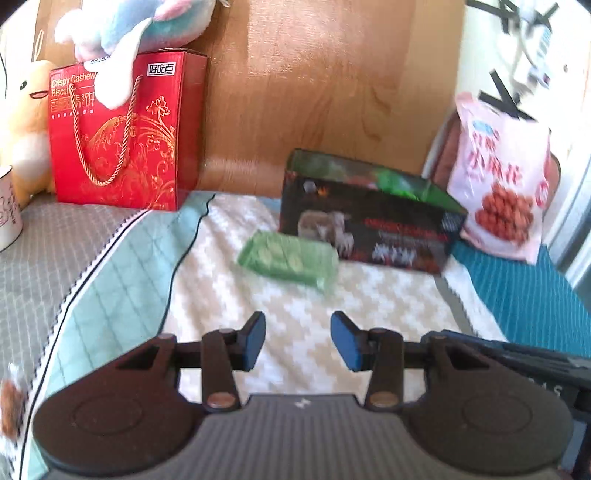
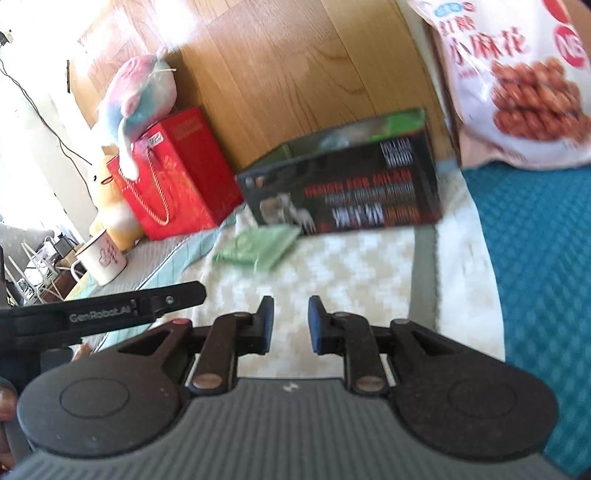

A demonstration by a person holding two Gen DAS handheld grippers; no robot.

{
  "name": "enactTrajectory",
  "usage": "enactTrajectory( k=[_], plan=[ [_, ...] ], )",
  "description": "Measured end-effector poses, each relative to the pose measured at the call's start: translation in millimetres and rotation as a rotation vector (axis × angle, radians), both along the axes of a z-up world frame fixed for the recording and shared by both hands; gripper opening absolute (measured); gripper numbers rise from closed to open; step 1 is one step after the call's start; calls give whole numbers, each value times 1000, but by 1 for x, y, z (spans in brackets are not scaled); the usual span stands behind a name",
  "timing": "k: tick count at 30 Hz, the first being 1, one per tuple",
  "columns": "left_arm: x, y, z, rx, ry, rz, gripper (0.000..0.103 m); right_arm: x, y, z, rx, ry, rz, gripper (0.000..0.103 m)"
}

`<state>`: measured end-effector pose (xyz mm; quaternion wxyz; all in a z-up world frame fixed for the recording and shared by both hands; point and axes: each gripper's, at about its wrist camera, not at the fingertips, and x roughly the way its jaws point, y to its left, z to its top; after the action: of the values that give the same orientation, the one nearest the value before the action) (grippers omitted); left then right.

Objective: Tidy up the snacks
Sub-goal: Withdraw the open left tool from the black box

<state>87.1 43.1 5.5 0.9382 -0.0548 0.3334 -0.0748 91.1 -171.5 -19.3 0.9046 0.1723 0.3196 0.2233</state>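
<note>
A green snack packet (image 1: 290,260) lies flat on the white patterned cloth, just in front of an open black box (image 1: 369,218) with green packets inside. A pink snack bag (image 1: 498,184) leans upright to the box's right. My left gripper (image 1: 297,339) is open and empty, above the cloth short of the green packet. In the right wrist view the green packet (image 2: 258,247), the black box (image 2: 343,184) and the pink bag (image 2: 517,74) show again. My right gripper (image 2: 291,323) is open and empty, above the cloth near the packet.
A red biscuit gift box (image 1: 122,133) with a pastel plush toy (image 1: 125,33) on top stands at the back left, beside a yellow plush (image 1: 26,125) and a white mug (image 2: 103,258). A wooden panel (image 1: 314,92) backs the scene. A teal mat (image 2: 535,258) lies at right.
</note>
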Motion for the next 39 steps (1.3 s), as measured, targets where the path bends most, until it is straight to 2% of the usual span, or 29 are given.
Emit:
enactTrajectory(
  k=[11, 15, 25, 36, 39],
  plan=[
    [-34, 0, -11, 60, -12, 28, 41, -37, 1, -10, -35, -9, -32, 28],
    [-36, 3, -15, 79, -17, 46, 42, -39, 2, -9, -43, -29, -35, 30],
    [-33, 6, -28, 107, -26, 57, 46, -37, -1, -12, -13, -11, -47, 31],
    [-35, 14, -28, 48, -37, 45, 48, -38, 0, -11, -22, -16, -51, 36],
    [-35, 17, -28, 23, -38, 41, 49, -33, 1, -10, -26, -6, -37, 40]
  ],
)
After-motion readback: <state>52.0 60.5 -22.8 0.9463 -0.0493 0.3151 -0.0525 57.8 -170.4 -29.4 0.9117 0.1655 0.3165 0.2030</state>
